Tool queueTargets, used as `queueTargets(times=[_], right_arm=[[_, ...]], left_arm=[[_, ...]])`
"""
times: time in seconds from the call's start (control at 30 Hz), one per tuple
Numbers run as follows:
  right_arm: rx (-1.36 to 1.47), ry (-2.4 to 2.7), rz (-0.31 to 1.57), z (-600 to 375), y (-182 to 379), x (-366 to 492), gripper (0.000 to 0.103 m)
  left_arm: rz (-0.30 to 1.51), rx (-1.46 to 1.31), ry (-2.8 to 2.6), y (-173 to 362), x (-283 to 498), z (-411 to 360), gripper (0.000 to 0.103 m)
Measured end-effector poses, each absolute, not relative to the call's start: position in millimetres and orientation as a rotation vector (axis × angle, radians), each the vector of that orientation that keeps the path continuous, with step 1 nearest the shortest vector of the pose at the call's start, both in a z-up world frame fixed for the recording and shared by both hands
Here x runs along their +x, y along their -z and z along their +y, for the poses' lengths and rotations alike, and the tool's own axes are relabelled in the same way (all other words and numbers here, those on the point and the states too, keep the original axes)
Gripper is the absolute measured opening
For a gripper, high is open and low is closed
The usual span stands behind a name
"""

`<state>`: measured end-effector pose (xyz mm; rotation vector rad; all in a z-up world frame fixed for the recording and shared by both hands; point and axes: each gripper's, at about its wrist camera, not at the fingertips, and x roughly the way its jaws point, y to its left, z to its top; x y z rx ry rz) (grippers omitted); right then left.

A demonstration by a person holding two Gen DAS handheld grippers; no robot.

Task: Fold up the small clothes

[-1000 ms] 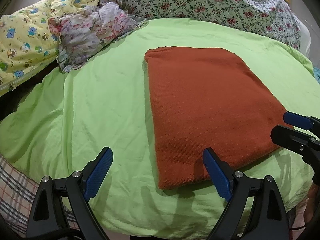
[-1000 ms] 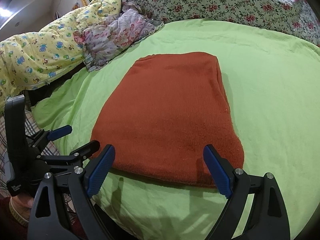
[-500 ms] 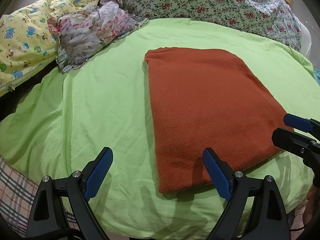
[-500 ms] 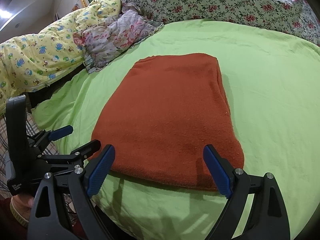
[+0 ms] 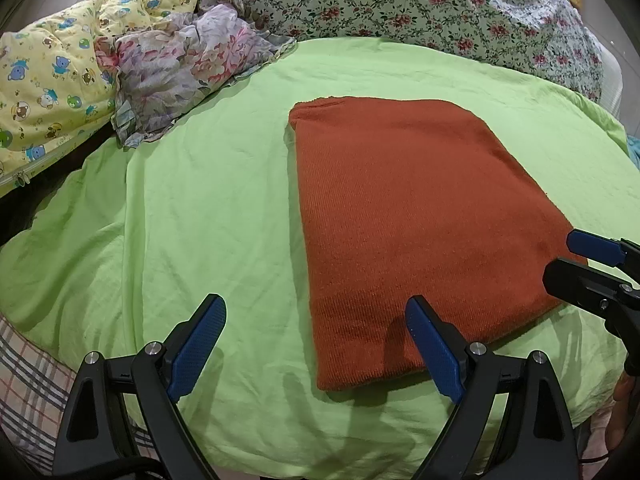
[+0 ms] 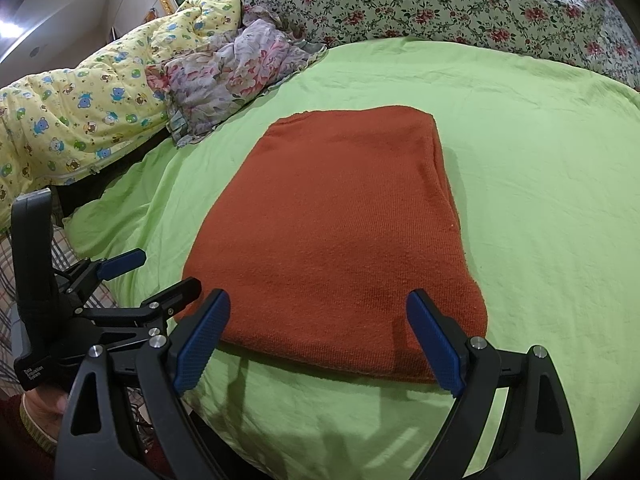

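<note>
A rust-orange knitted garment (image 5: 404, 216) lies folded flat in a rectangle on the light green bed sheet (image 5: 192, 208). My left gripper (image 5: 316, 344) is open above the garment's near left corner and holds nothing. In the right wrist view the same garment (image 6: 340, 232) fills the middle. My right gripper (image 6: 318, 342) is open over its near edge, empty. The right gripper (image 5: 584, 264) also shows at the right edge of the left wrist view. The left gripper (image 6: 152, 280) shows at the left of the right wrist view, held by a hand (image 6: 40, 412).
A crumpled floral cloth (image 5: 176, 68) and a yellow cartoon-print quilt (image 5: 44, 88) lie at the back left. A flowered quilt (image 5: 400, 4) runs along the back of the bed. Plaid fabric (image 5: 24, 384) shows at the bed's near left edge.
Both grippers have drawn back slightly from the garment. The garment lies as before and both grippers stay open.
</note>
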<state>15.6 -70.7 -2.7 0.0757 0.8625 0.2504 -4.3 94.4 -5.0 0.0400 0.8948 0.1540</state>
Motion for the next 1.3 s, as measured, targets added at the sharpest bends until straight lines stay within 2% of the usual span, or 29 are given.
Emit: queueTargets(times=[1.3], right_arm=[[0.087, -0.256, 0.856, -78.3, -1.5, 21.9, 0.090]], left_arm=[[0.893, 0.050, -0.145, 3.1, -2.0, 90.7, 0.091]])
